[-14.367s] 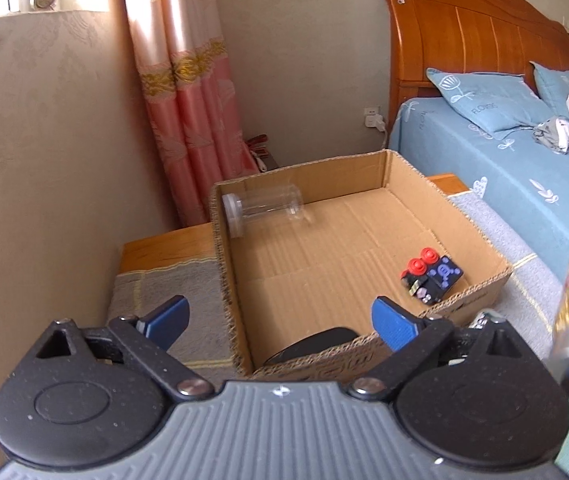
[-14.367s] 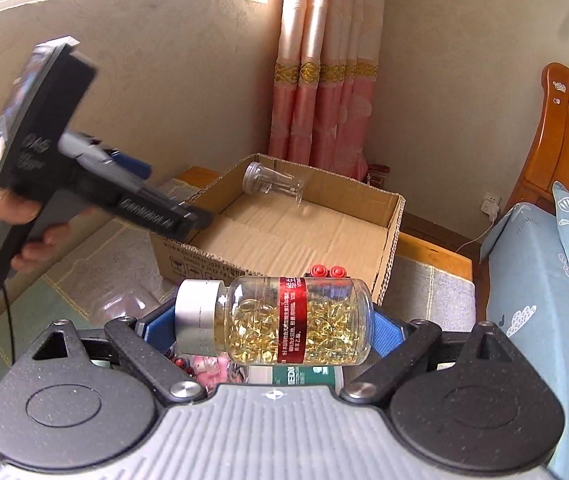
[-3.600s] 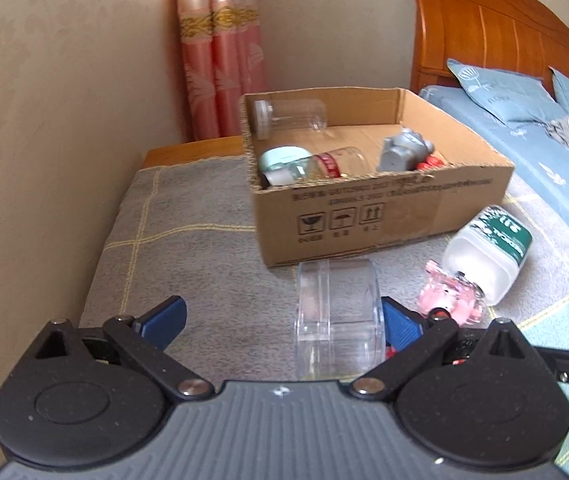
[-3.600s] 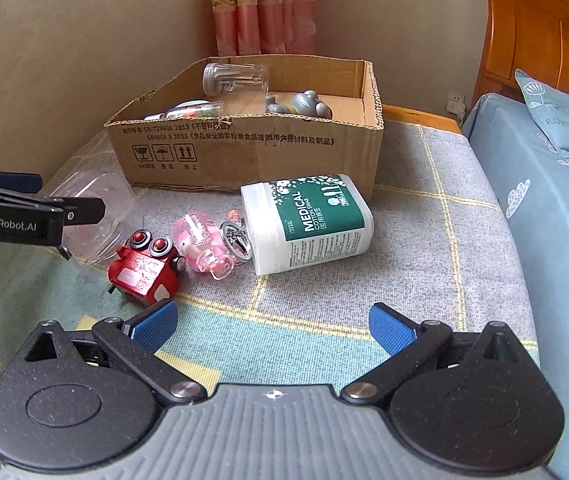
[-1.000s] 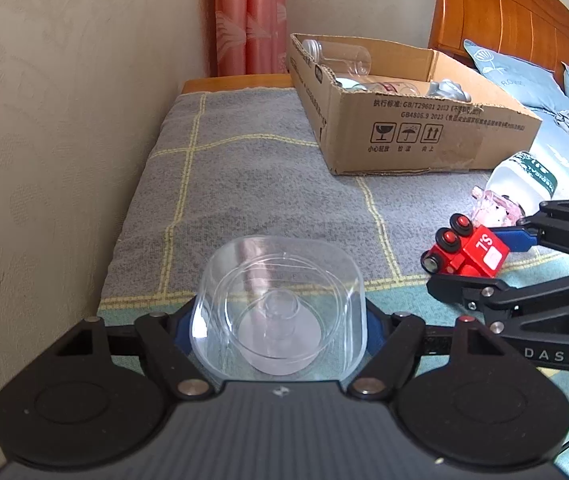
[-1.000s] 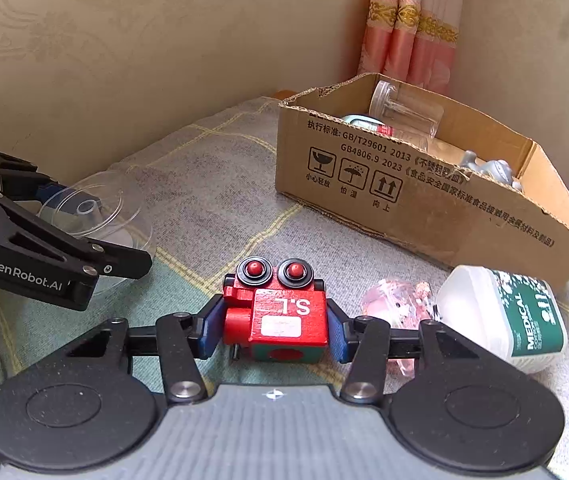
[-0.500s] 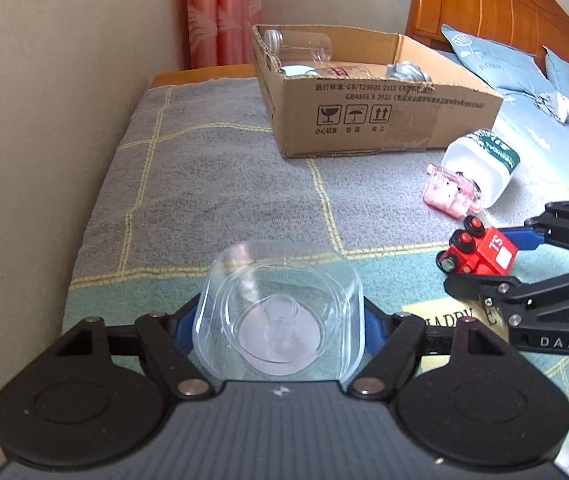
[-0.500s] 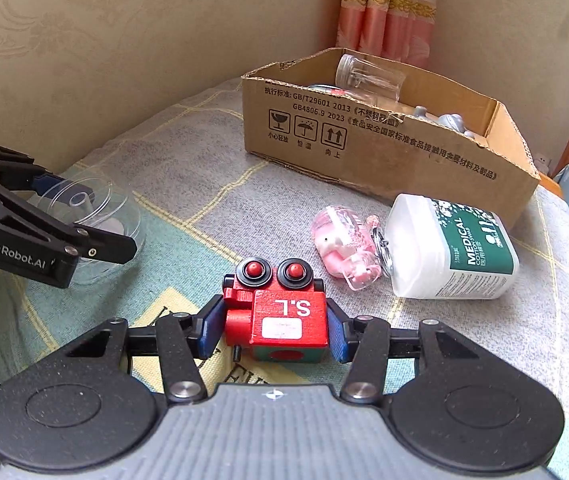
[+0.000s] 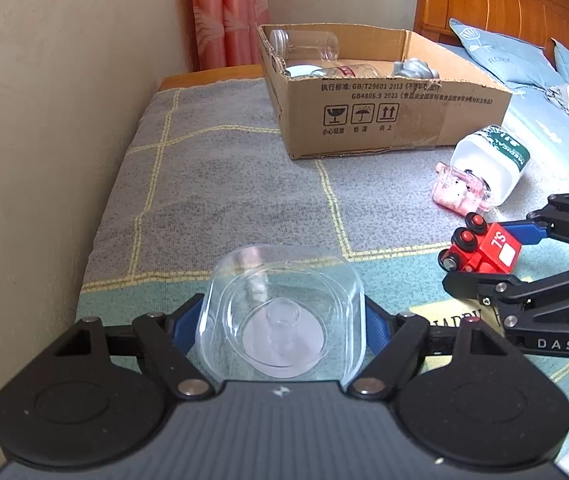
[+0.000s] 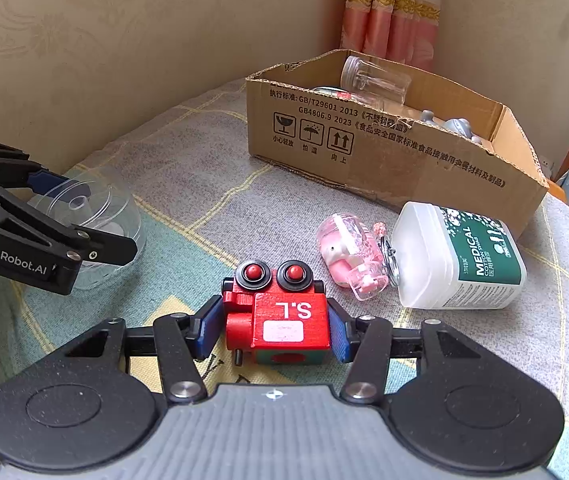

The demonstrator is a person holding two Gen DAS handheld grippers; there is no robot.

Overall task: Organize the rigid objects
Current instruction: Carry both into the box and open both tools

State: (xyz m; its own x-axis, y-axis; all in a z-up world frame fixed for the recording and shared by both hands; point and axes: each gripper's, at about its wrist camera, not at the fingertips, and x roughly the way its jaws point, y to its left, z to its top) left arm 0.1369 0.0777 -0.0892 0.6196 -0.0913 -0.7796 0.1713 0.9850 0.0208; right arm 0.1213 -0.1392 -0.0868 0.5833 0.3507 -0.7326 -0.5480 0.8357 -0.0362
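Note:
A clear plastic container sits mouth-forward between the blue pads of my left gripper. The pads still press its sides while the jaws are opening. From the right wrist view the container rests on the bedcover inside the left gripper. A red toy robot marked "S.L" lies on the cover between the pads of my right gripper. Those jaws are opening, and a thin gap shows at the toy's left side. The left wrist view shows the toy in the right gripper.
An open cardboard box stands further up the bed, holding a clear jar, a grey figure and other items. A white medical bottle and a pink toy lie before it. A wall runs along the left.
Both grippers have drifted a little across the bedcover. The right jaws have widened slightly and the red toy now sits a bit askew between them. The clear container stays between the left pads.

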